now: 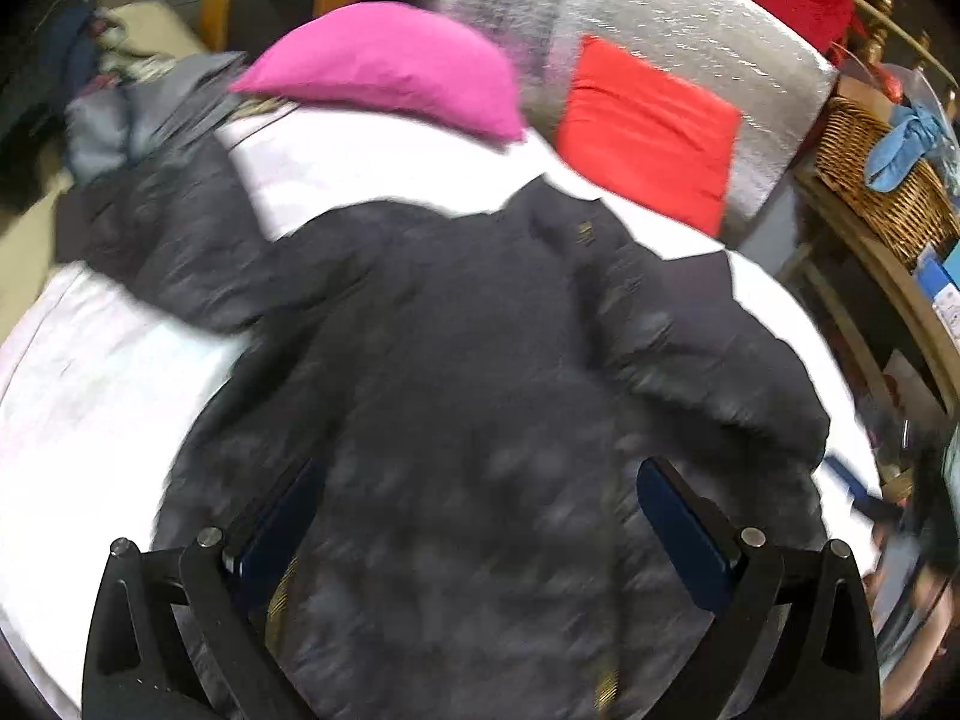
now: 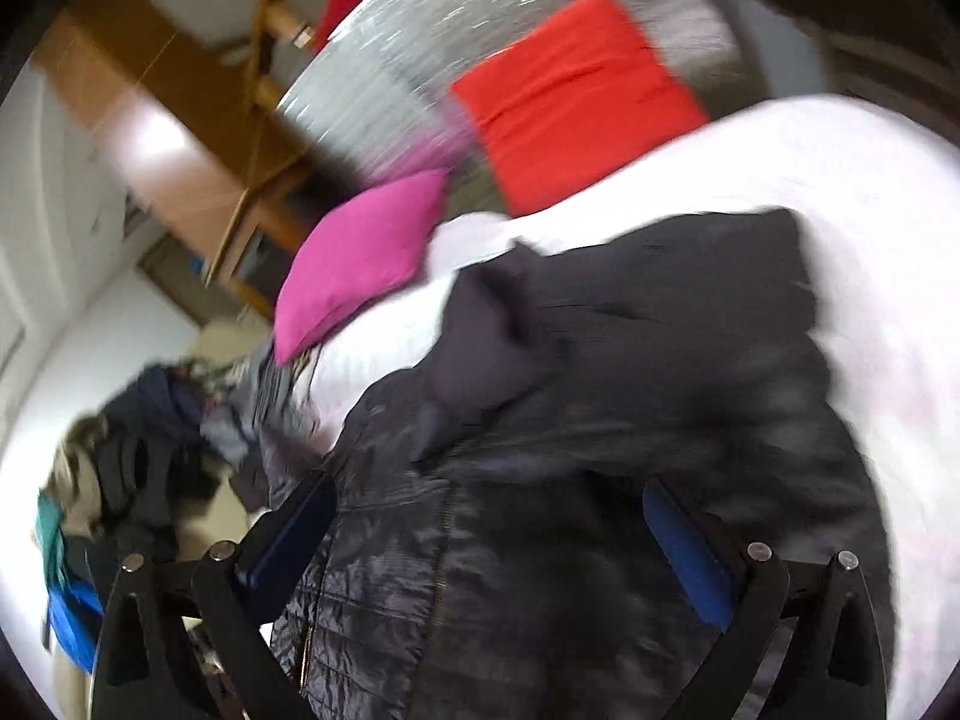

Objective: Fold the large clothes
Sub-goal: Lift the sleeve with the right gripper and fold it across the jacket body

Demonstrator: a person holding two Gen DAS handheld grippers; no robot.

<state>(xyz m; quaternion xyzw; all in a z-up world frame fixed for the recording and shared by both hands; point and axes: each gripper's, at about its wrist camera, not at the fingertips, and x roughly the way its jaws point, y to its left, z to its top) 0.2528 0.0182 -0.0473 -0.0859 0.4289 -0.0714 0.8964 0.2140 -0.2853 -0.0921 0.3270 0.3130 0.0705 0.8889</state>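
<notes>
Left wrist view: the dark puffer jacket (image 1: pixel 480 360) sprawls across the white bed (image 1: pixel 78 396), collar toward the pillow edge; the left gripper (image 1: pixel 480 516) hangs spread and empty above its hem; pinch one hem corner cleanly. Right wrist view: the right gripper (image 2: pixel 489 540) is likewise released, grasping nothing; take the matching corner by the zip.

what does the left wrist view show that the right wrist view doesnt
Only the left wrist view shows the wicker basket with a blue cloth on it, at the right beside the bed.

Only the right wrist view shows the heap of clothes off the left side of the bed, with a blue garment below it.

Both show the dark puffer jacket spread on the white bedding, the pink pillow, the red cushion against the silvery backing, and each view's own tongs open above the jacket: left, right.
</notes>
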